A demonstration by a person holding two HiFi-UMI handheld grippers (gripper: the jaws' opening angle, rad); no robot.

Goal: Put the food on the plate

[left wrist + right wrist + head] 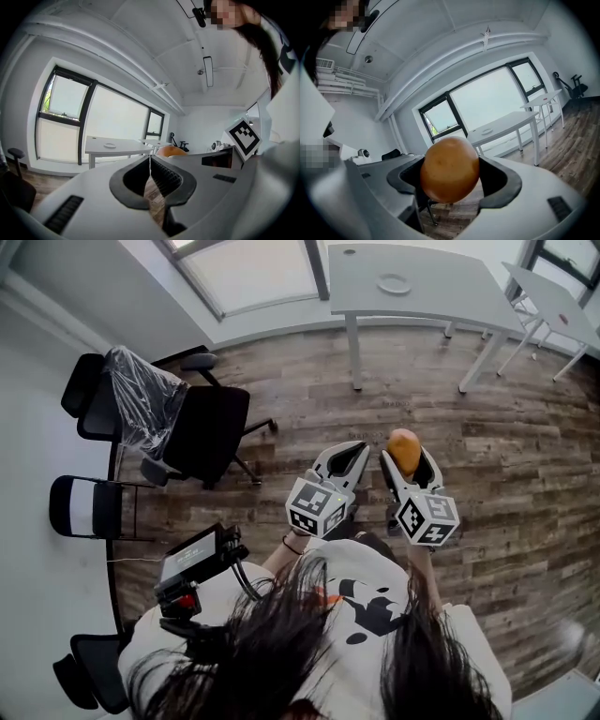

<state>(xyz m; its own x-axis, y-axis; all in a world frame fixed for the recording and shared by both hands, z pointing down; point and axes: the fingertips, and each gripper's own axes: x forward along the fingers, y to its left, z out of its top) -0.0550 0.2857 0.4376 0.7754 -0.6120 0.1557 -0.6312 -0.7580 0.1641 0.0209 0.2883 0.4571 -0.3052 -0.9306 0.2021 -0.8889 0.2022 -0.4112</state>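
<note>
My right gripper (405,458) is shut on a round orange piece of food (403,446), held in the air over the wood floor. In the right gripper view the food (449,168) fills the space between the jaws of that gripper (452,177). My left gripper (352,450) hangs just to its left, shut with nothing in it; in its own view the left gripper (150,163) shows only a thin slit, and the food (171,151) peeks over the right jaw. A small white plate (394,283) lies on the white table (450,292) far ahead, and the plate (486,131) also shows past the food.
Black office chairs (202,432), one under plastic wrap (136,390), and a folding chair (84,507) stand at the left. A second white table (558,301) is at the far right. A black device (192,563) sits below, by the person's shoulder. Wood floor (525,456) lies between me and the tables.
</note>
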